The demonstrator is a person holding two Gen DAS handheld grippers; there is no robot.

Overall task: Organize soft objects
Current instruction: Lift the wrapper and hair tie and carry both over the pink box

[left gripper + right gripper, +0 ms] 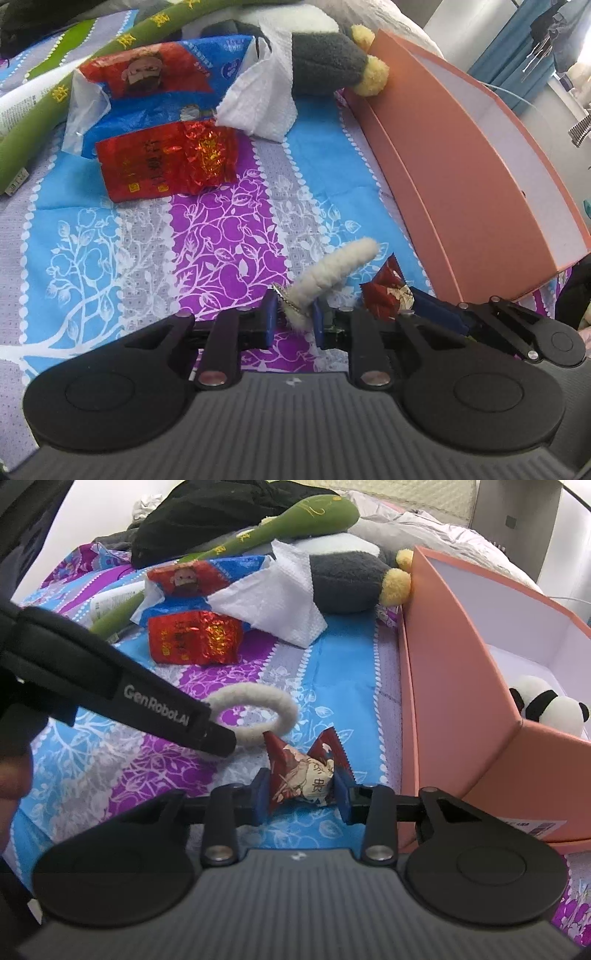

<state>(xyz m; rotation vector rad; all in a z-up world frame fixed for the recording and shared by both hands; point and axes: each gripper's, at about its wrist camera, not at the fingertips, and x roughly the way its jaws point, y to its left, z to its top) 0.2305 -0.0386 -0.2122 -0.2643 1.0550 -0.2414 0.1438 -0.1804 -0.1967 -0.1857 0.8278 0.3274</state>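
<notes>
Left gripper (293, 319) nearest the lens, blue pads closed on the near end of a fuzzy white ring (334, 275); a small gold chain shows at the pinch. From the left wrist view the ring reads edge-on, rising up and to the right off the patterned bedsheet (110, 236). From the right wrist view it shows as a full loop (255, 709), the left gripper's black arm reaching in from the left to its near-left edge.

Right gripper (301, 794) clamped on a red wrapped candy (306, 775), pads pressing both sides, twisted wrapper ends flaring up. Candy sits just right of the ring, touching or nearly so; cannot tell which. Same candy visible in the left wrist view (386, 291).

Pink box (454, 686) stands open to the right, white inside, near wall just beside the candy. A panda plush (546, 707) lies inside against the near corner.

Farther back on the sheet: red foil packet (166, 162), crinkled; behind it a blue and red tissue pack (162, 85) with a white tissue (264, 96) pulled out and draped to the right. Grey plush with yellow tips (328, 66) lies beside the box's far end. Long green plush (258, 528) runs diagonally behind the tissue pack, dark clothing piled past it.
</notes>
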